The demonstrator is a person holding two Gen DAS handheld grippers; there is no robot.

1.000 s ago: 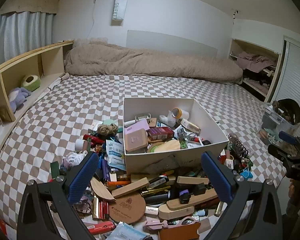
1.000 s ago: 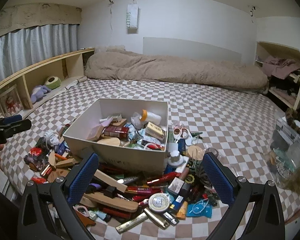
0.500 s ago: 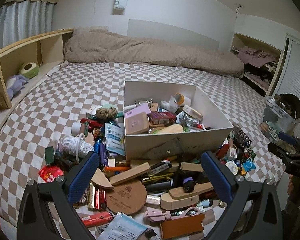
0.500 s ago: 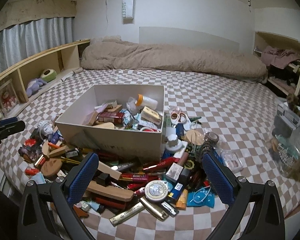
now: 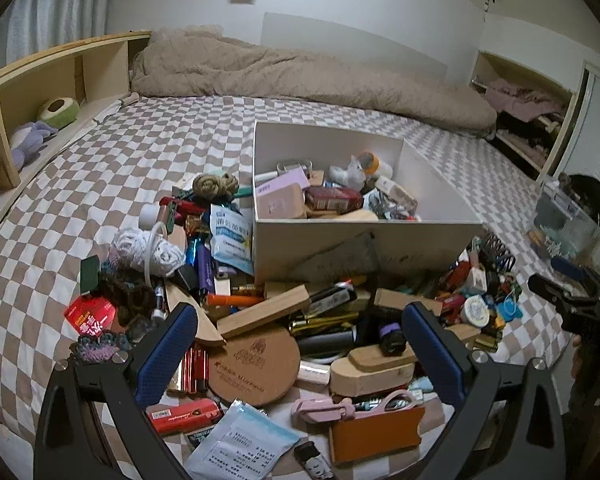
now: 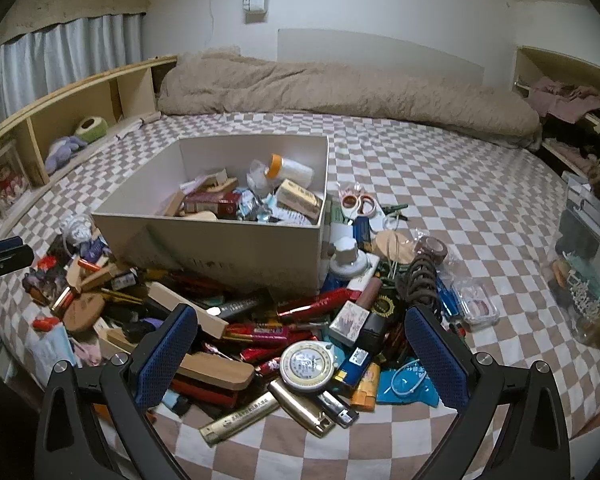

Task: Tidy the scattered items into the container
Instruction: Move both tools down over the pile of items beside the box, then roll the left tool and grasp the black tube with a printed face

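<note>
A white open box (image 5: 364, 240) (image 6: 228, 240), partly filled with small items, sits on a checked bed. Scattered items lie heaped along its near side and flanks. My left gripper (image 5: 300, 354) hangs open above a round cork coaster (image 5: 256, 364), a wooden block (image 5: 266, 312) and a wooden brush (image 5: 374, 368). My right gripper (image 6: 302, 354) is open over a round white tin (image 6: 307, 364), a harmonica (image 6: 240, 416) and red wrappers (image 6: 260, 334). Neither holds anything. Each gripper shows at the edge of the other's view, the right gripper (image 5: 568, 292) and the left gripper (image 6: 4, 258).
A beige duvet (image 6: 340, 88) lies across the far end of the bed. A wooden shelf (image 5: 40, 80) with soft toys runs along the left. A clear plastic bin (image 6: 588, 256) stands at the right. Bare checked sheet (image 6: 460, 168) stretches beyond and right of the box.
Both grippers have moved forward and down toward the pile in front of the box. They stay open, and nothing has been picked up.
</note>
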